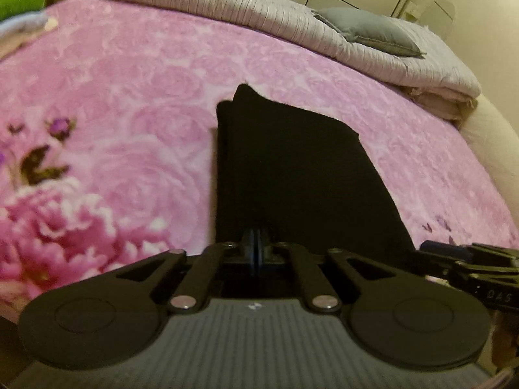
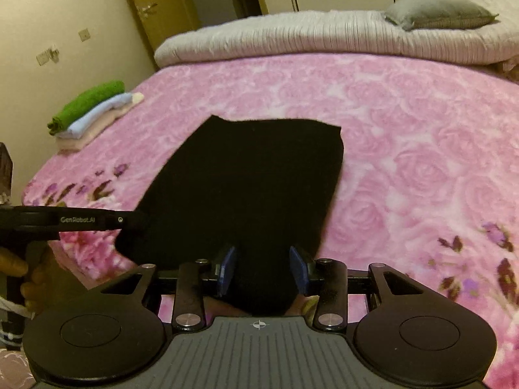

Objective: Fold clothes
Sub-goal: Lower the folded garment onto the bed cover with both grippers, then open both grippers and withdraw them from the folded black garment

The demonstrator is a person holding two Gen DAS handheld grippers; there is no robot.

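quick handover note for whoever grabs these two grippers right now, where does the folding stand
Left gripper: shut on the near edge of the black garment.
Right gripper: jaws apart with a bunch of the same garment between them; a firm grip is not clear.
The garment lies partly folded on the pink floral blanket.
Done: a folded stack at the blanket's far left edge.
Left: finish folding the black piece and add it to the stack.

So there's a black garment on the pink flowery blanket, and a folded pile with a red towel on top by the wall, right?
Nearly. The towel topping the folded pile is green, not red, as the right wrist view shows. The black garment does lie on the pink flowery blanket.
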